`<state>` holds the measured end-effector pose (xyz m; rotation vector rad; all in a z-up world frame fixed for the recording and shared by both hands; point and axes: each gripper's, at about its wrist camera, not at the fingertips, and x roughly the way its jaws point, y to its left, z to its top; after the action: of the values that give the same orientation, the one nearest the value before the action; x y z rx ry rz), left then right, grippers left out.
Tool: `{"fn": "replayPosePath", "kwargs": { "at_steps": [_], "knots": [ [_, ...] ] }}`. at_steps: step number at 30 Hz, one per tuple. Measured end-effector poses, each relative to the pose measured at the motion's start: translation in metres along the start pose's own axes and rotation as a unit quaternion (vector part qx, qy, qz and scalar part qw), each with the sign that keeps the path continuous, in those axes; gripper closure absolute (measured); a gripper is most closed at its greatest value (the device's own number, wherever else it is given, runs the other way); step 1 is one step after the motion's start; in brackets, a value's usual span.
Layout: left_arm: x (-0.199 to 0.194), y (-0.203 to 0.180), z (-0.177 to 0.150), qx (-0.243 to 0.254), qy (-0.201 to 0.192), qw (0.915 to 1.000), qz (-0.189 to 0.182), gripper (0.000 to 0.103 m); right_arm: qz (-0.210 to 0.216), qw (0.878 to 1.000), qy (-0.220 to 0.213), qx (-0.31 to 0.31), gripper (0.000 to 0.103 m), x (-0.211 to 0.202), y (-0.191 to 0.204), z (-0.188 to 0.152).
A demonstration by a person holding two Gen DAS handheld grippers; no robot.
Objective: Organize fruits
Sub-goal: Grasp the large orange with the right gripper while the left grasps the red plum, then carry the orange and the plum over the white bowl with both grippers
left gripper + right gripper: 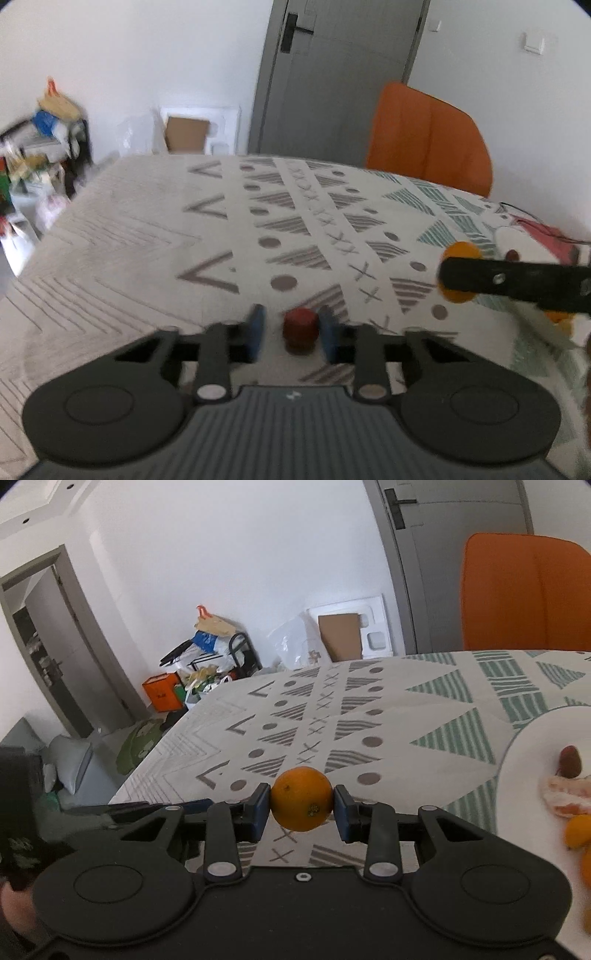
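A white-walled room with a grey door (454, 554) and an orange chair (524, 590) surrounds a table (406, 716) under a patterned cloth; a white plate (528, 760) sits at its right side in the right wrist view, already carrying a reddish date-like fruit (570, 761), peeled segments and more orange pieces. The right tool (302, 805) is clamped on an orange (302, 798), 1 blue pad against each side, held above the cloth; the plate lies to the right of this tool and near it, so the coming move is likely a short carry rightward and a release over the rim. The left tool (291, 328) is spread, its pads flanking a small dark-red fruit (300, 328) without clearly gripping it; whether the right pad touches is blurred. For that fruit the plate lies well to the right, beyond the right tool.
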<state>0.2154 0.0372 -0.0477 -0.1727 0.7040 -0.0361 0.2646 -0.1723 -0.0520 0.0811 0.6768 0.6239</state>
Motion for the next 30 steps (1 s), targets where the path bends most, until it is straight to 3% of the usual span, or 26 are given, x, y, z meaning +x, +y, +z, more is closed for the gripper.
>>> {"fn": "replayPosePath", "kwargs": {
  "at_steps": [3,14,30],
  "knots": [
    [-0.006,0.005,0.005,-0.023,-0.004,0.9996,-0.013,0.084,-0.003,1.0,-0.007,0.001,0.068,-0.003,-0.002,0.003],
    [-0.04,0.009,0.02,-0.026,-0.05,0.9984,-0.009,0.084,0.002,0.999,-0.032,-0.019,0.068,-0.026,0.005,0.01],
    [-0.036,-0.041,0.022,0.005,-0.056,0.997,-0.053,0.084,-0.043,0.998,-0.045,0.007,0.068,-0.058,-0.036,-0.003]
  ]
}}
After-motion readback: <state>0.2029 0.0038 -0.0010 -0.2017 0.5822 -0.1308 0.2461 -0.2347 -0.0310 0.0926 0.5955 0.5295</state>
